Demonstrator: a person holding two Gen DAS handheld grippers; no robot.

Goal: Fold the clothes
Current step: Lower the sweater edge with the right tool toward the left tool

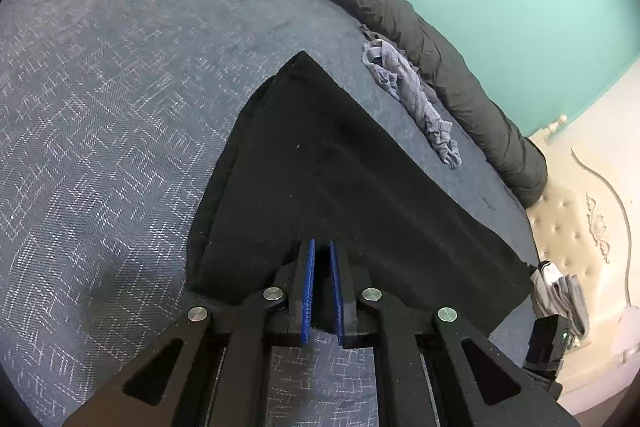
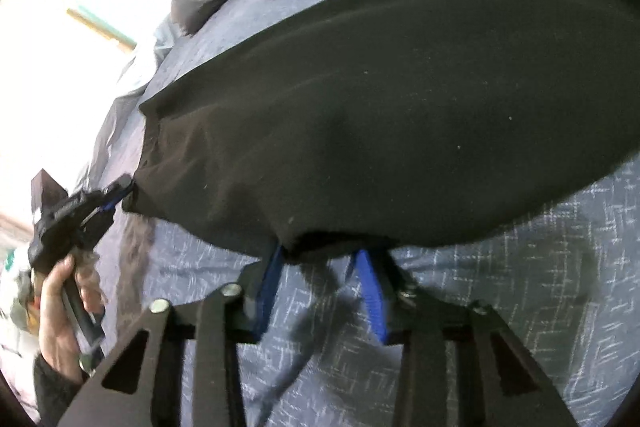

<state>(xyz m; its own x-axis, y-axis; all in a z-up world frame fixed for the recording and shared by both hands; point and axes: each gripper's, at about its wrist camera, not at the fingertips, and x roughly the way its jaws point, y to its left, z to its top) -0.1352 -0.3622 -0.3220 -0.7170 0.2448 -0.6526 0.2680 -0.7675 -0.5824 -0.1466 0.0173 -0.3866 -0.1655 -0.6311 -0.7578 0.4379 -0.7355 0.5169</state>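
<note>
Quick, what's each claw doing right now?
Left gripper: shut on the black fabric garment.
Right gripper: fingers apart at the garment's edge; grip cannot be told.

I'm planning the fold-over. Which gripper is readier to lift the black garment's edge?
Left. The left gripper pinches the garment at its corner. The right gripper straddles the near edge with jaws open, so it likely must close first.

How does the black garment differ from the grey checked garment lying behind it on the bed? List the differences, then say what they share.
The black garment is plain and dark; the grey checked garment is pale and patterned. The black one is spread broad and fairly smooth; the checked one is crumpled into a narrow heap. The black one looks pinched at its near edge by the left gripper; nothing touches the checked one. Both lie on the blue bedspread.
</note>
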